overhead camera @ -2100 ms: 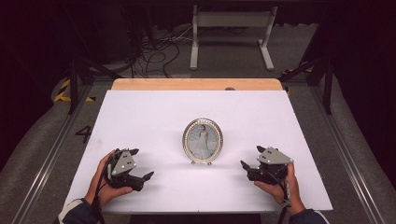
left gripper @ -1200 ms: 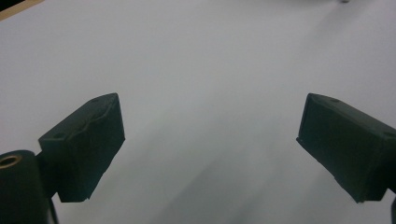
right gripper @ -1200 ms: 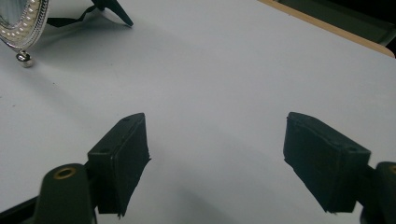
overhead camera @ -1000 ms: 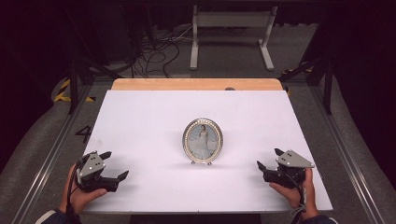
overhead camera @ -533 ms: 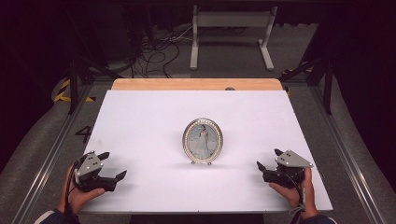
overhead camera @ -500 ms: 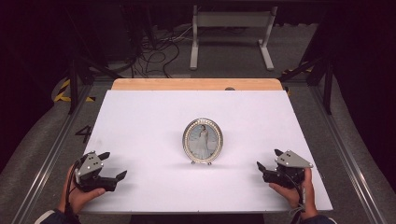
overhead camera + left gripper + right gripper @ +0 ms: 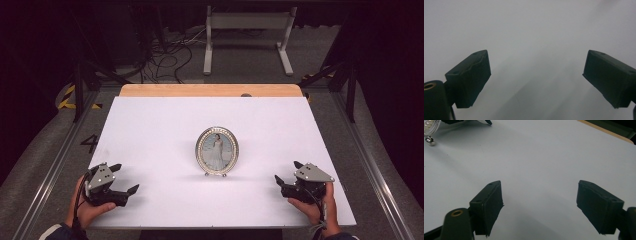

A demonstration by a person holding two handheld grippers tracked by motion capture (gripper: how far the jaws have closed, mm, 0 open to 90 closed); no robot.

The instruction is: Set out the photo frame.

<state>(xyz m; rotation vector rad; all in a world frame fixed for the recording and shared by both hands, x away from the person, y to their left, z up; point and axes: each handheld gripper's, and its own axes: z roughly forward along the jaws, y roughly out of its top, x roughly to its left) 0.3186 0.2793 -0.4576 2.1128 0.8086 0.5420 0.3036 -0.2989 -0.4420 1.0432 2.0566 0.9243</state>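
Frame (image 7: 217,150) upright, untouched
Left claw (image 7: 125,184) and right claw (image 7: 286,176) both wide open, empty, well apart from it; grasping remains.

Oval silver photo frame (image 7: 217,150), upright on white table (image 7: 150,130), centre, facing the person

Quick count of what's here: one white rectangular worktop (image 7: 150,130) with one light wooden strip (image 7: 210,90) along its far edge. One small oval silver picture frame (image 7: 217,151), standing upright, with a beaded rim, one photo in it, and two little ball feet visible at its base. Two black two-jaw handheld tools, left tool (image 7: 122,181) and right tool (image 7: 286,173), each with one grey three-cornered plate on top. Two hands, one per tool. One white metal stand (image 7: 247,30) on the floor behind.
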